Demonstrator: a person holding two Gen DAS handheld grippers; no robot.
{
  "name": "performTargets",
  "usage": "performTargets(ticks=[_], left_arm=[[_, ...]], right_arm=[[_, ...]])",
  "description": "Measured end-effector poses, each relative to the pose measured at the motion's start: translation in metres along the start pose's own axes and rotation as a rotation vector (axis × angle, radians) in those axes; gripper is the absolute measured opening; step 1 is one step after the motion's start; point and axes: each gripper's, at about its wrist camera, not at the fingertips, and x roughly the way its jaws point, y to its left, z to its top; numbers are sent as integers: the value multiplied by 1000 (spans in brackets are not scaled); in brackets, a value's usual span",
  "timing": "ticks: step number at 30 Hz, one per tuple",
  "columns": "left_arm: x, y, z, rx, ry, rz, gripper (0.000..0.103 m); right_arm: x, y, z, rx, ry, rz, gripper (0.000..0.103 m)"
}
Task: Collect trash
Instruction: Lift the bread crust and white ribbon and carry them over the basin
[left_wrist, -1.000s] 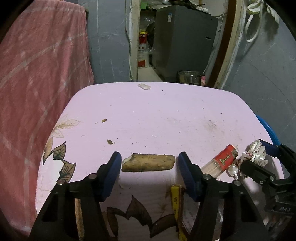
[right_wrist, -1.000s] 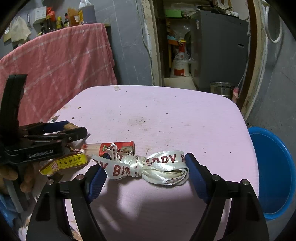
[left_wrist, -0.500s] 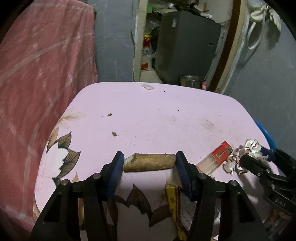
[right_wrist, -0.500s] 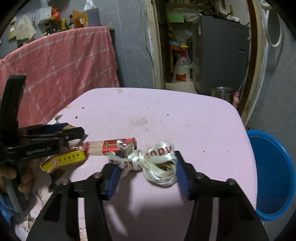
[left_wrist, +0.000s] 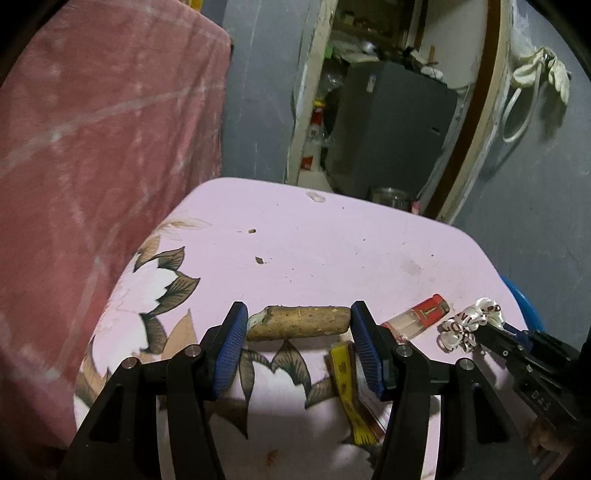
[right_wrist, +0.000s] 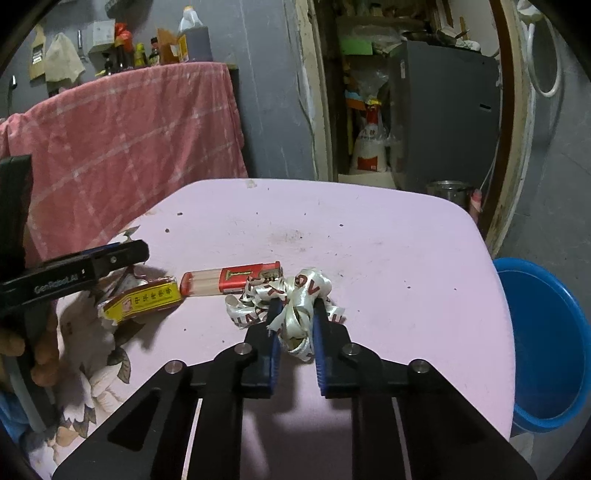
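Your left gripper pinches the brown stick-shaped scrap end to end, just above the pink worktop. Your right gripper has just been closing and now squeezes the bunched white ribbon near the worktop's right edge. A red lighter and a yellow wrapper lie beside it; a blue bucket stands off the right edge

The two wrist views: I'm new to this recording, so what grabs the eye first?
The right gripper has just been closing its jaws on a crumpled white satin ribbon with red letters mid-table. The left gripper clamps a brown speckled stick-shaped snack endwise above the pink flower-printed table. A blue plastic basin stands beside the table.
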Motion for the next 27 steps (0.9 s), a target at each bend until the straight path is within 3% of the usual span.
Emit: performTargets(ticks=[6,13,21,27], left_arm=[[-24,-11,-3,34,-123,3,51],[-48,-38,4,50,-264,-25,51],[-72,-92,19,84,-437,-98,51],[-72,-144,29,123,-492,-172,51]], right_arm=[[-29,3,0,-28,-116,-32,11],[-89,0,9,-30,-352,-68,11],[-150,-16,16,-46,-602,-200,11],[-179,-45,17,-34,-683,-308,11]])
